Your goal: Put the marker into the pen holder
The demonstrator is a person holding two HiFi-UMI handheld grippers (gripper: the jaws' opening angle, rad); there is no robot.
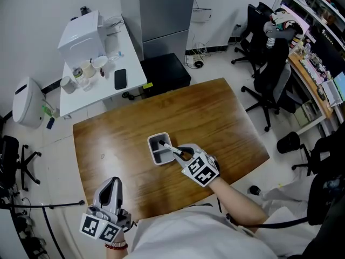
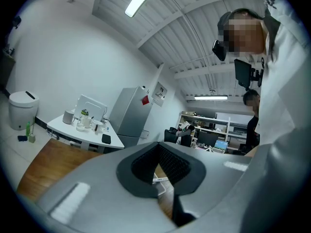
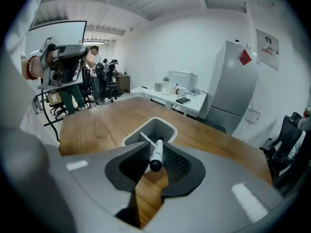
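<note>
Okay so, the left gripper (image 1: 111,182), well short of the pen holder (image 1: 152,143), has its jaws narrowly apart and empty. The right gripper (image 1: 181,153) pinches the marker (image 1: 168,146), whose front end pokes over the pen holder's rim.

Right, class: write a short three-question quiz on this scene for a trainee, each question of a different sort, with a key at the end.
1. True or false: the marker lies loose, held by nothing.
2. The pen holder stands on: A a metal tray; B the wooden table; C a cardboard box.
3. Which gripper grips the marker?
Key: 1 false; 2 B; 3 the right gripper.
</note>
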